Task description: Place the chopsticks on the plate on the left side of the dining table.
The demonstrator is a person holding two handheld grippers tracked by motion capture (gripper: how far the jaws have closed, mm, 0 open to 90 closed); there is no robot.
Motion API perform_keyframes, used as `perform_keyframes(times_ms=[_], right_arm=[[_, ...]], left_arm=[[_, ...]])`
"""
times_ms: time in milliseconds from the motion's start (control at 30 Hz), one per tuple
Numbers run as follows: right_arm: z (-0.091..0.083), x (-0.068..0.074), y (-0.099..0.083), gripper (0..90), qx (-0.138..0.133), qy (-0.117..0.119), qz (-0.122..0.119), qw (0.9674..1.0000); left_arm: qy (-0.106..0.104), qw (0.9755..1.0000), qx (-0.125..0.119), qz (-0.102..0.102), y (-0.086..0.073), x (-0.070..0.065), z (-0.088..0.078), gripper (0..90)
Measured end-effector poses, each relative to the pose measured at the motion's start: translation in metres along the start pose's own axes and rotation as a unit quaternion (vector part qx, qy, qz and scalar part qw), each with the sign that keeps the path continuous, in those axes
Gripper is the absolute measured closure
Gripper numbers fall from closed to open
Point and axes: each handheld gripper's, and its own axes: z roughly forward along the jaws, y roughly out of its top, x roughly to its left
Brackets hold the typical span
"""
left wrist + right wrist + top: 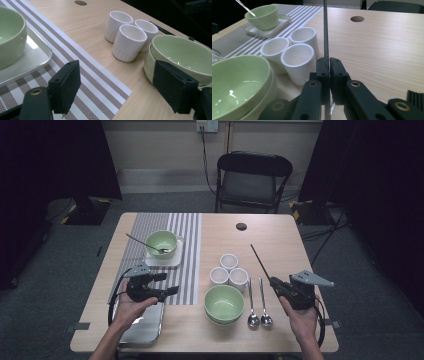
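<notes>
Wooden table [280, 245] under striped runner [187, 245], three white cups [229, 270], stacked green bowls [224, 304], two spoons [259, 312], metal tray [145, 327].

A pale wood grain, matt, is shown by the worktop [387, 42]. The green bowls [180, 53] are glazed glossy, the white cups [298, 58] smooth (ribbed low down). The striped mat [82, 72] looks woven; the spoons [259, 307] are shiny metal.

Table [270, 245]: pale wood grain, one dark round hole [241, 226] near far edge. Placemat [185, 245]: grey-brown and white stripes, finely dotted weave. Stacked bowls [224, 303] near front edge: light green, glossy. Bowl [161, 243] on placemat: same green, on white square plate [172, 260]. Three cups [229, 270]: white, ribbed lower walls. Two spoons [259, 312]: silver. Tray [145, 327] at front left corner: shiny metal. Chopstick [326, 32]: dark grey-black. Right gripper [327, 66]: black jaws. Left gripper [112, 86]: black jaws.
</notes>
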Motion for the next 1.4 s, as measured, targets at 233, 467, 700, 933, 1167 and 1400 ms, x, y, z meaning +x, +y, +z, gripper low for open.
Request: perform_keyframes(times_ms=[233,467,700,933,1167,1400], right_arm=[[0.001,0.016,0.006,86.6,-0.005,0.02,-0.013,0.9997],[0.002,0.031,0.015,86.6,-0.013,0.048,-0.016,0.9986],[0.007,0.056,0.032,86.6,-0.026,0.08,-0.04,0.9957],[0.022,0.079,0.047,86.6,-0.036,0.117,-0.062,0.9906],[0.036,0.1,0.051,86.6,-0.037,0.144,-0.071,0.9864],[0.042,0.116,0.042,86.6,-0.031,0.172,-0.073,0.9819]], left_arm=[[0.016,0.9997,-0.017,0.006,0.006,-0.003,-0.001,20.4],[0.029,0.9995,-0.01,0.01,0.013,-0.008,0.001,17.7],[0.01,0.9998,-0.019,0.001,0.025,-0.014,0.004,20.9],[-0.024,0.9992,-0.031,-0.004,0.041,-0.02,0.01,24.5],[-0.063,0.9973,-0.037,-0.003,0.047,-0.03,0.017,24.8],[-0.083,0.9956,-0.043,0.005,0.048,-0.042,0.011,29.2]])
